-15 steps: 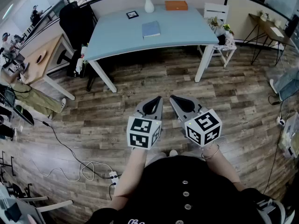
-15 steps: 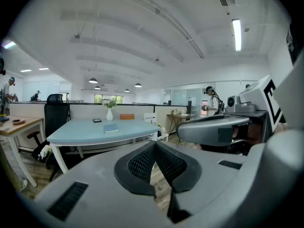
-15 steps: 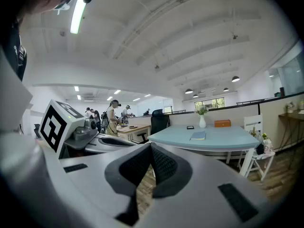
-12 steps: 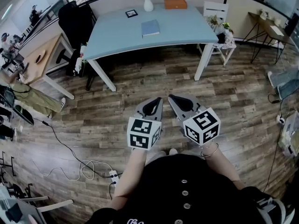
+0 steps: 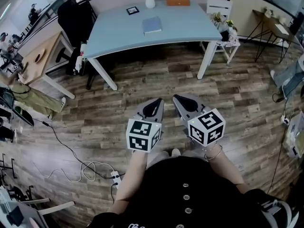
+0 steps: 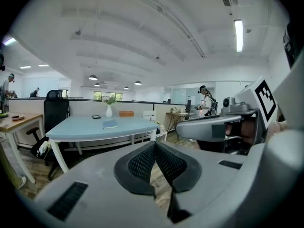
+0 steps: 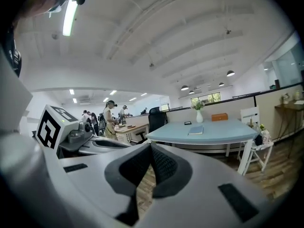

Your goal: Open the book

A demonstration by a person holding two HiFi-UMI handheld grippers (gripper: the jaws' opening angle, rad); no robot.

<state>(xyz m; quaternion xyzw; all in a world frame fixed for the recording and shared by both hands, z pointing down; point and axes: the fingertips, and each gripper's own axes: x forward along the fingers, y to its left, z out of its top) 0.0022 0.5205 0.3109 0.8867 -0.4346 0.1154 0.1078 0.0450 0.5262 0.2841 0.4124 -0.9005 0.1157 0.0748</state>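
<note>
A light blue closed book [image 5: 152,25] lies flat on the pale blue table [image 5: 180,30] far ahead; it also shows as the book [image 6: 110,124] in the left gripper view and the book [image 7: 195,130] in the right gripper view. My left gripper [image 5: 160,100] and right gripper [image 5: 175,99] are held side by side over the wooden floor, well short of the table. Both are shut with their tips touching and nothing between them. The left gripper [image 6: 154,143] and the right gripper [image 7: 150,147] point towards the table.
On the table stand a white vase with flowers [image 5: 149,0], a small black frame [image 5: 133,10] and an orange box [image 5: 178,1]. A black office chair [image 5: 76,25] is at the table's left, a white chair [image 5: 220,13] at its right. Cables [image 5: 71,160] lie on the floor.
The table and book have slid slightly up in the head view. Both grippers stay shut and keep their places side by side.
</note>
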